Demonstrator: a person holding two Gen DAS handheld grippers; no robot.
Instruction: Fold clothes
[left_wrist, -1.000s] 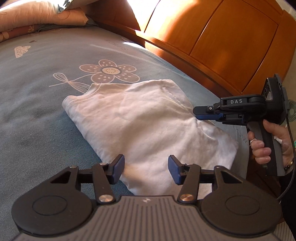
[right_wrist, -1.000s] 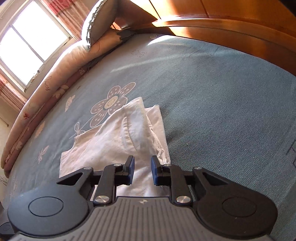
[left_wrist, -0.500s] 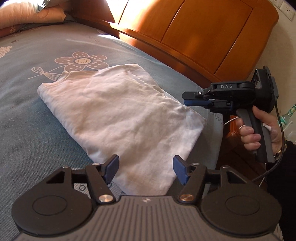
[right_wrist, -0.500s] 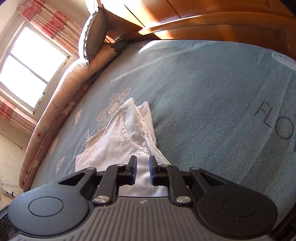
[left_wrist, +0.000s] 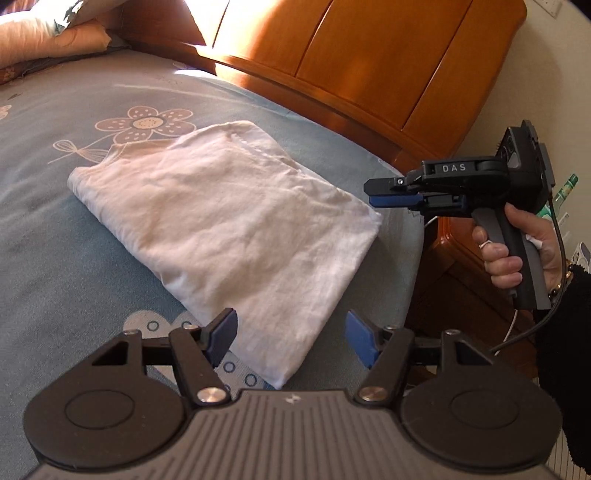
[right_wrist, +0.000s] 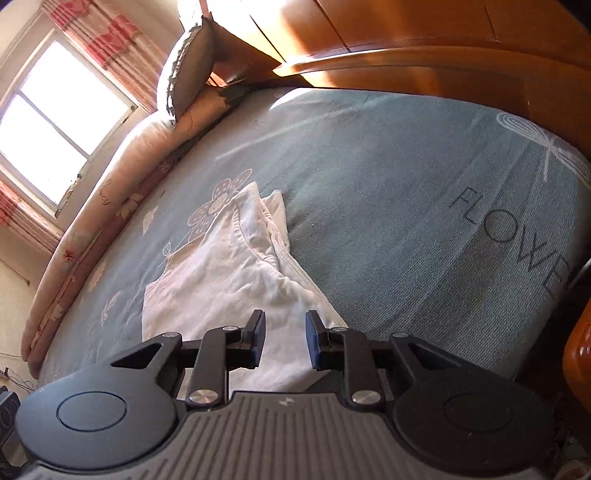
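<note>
Here, from the left wrist, the white garment (left_wrist: 225, 236) lies as a folded oblong flat on the blue bedspread (left_wrist: 55, 258). The left gripper (left_wrist: 291, 338) hangs spread and empty over its near corner; the right gripper (left_wrist: 384, 192), beside the far corner, holds nothing. Whether another fold is due, I cannot judge. From the right wrist, the right gripper (right_wrist: 282, 339) stands parted above the garment's (right_wrist: 221, 280) near edge.

I see a white garment (left_wrist: 229, 225) lying folded into a rumpled, roughly rectangular bundle on the blue-grey bedspread (left_wrist: 48, 258). Its far corner touches the printed flower (left_wrist: 144, 123), and its near edge lies close to the bed's corner.
</note>
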